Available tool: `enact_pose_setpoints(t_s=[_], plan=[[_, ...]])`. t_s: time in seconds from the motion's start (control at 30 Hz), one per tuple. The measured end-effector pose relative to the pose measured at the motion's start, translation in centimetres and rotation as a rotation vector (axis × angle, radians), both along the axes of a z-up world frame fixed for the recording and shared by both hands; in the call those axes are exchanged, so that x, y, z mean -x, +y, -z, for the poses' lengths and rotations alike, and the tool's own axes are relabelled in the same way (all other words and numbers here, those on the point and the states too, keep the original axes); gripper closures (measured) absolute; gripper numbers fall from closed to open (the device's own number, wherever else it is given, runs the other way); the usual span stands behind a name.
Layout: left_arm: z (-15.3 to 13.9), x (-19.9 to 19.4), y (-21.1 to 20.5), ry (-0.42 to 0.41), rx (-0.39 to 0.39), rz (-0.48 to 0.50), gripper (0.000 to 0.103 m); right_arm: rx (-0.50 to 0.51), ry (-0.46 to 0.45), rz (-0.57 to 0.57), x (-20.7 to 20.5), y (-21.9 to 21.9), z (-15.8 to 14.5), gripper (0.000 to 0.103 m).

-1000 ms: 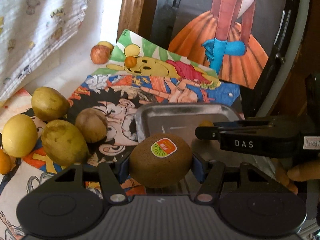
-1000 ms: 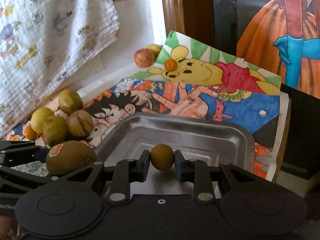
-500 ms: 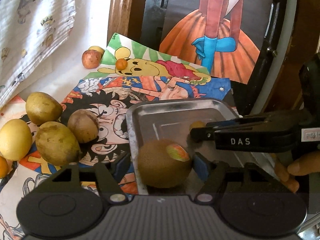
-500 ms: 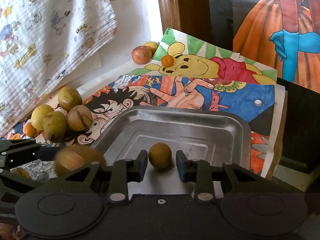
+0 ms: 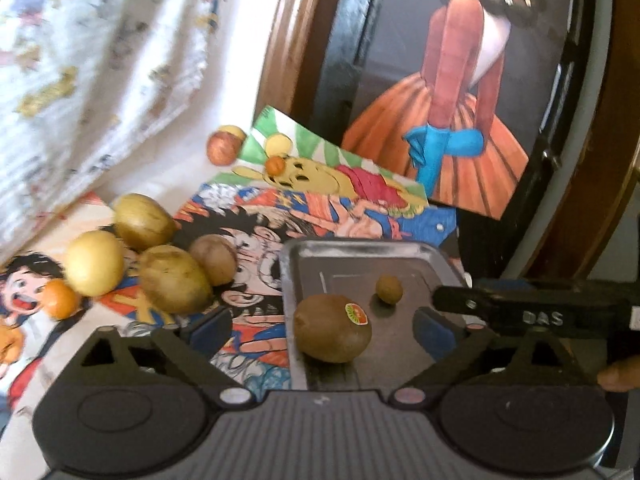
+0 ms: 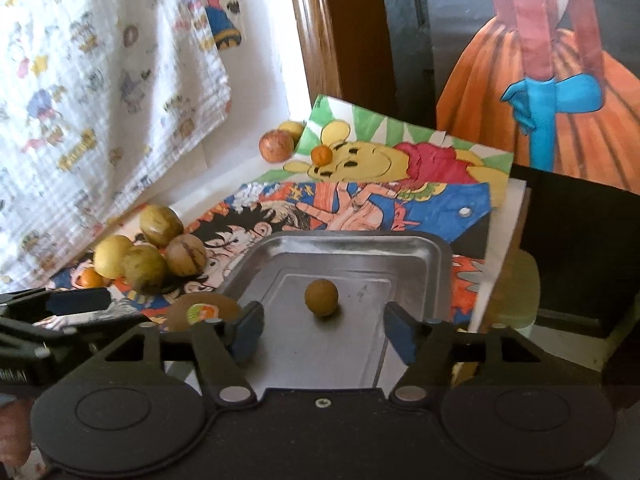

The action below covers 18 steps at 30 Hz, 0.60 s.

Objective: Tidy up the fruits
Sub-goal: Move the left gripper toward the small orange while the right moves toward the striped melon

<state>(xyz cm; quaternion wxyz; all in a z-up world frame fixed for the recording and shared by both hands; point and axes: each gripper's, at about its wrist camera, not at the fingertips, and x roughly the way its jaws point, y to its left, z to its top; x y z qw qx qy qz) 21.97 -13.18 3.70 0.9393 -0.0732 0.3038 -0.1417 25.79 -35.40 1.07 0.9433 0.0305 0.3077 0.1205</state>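
White printed cloth [image 6: 100, 100] hangs upper left, cartoon motifs, over a white wall [image 6: 260, 80] lit brightly from that side. Brown wooden frame post [image 6: 316, 28] runs vertically at top centre, dark panel to its right. Large painting of a figure in an orange skirt [image 5: 460, 120] with blue gloves fills upper right. Surface covered in overlapping cartoon posters [image 6: 360, 196], centre frame. Lower right is dark, unclear.

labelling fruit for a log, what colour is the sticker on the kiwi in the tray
Red-orange with a green patch, on the brown kiwi in the metal tray; clearest in the left wrist view.
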Motion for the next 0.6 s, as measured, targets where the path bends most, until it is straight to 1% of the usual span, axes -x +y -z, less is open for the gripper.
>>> enact_pose_setpoints(t_s=[0.1, 0.13, 0.3, 0.43, 0.6], plan=[[-1.0, 1.9, 0.9, -0.01, 0.011, -0.032, 0.001, -0.005, -0.026, 0.007, 2.6, -0.1, -0.9, 0.021], [-1.2, 2.5, 1.2, -0.009, 0.012, -0.043, 0.001, -0.01, -0.034, 0.011, 3.6, -0.1, -1.3, 0.019], [-2.2, 6.2, 2.8, 0.005, -0.002, -0.089, 0.0, -0.033, -0.076, 0.015, 8.5, 0.2, -2.8, 0.006], [-2.2, 8.8, 4.3, 0.021, -0.018, -0.102, 0.0, -0.042, -0.089, 0.0, 12.2, 1.2, -3.6, 0.001], [-2.3, 11.4, 6.8, 0.029, -0.036, -0.134, 0.0, -0.048, -0.076, -0.015, 15.8, 2.7, -4.0, 0.001]])
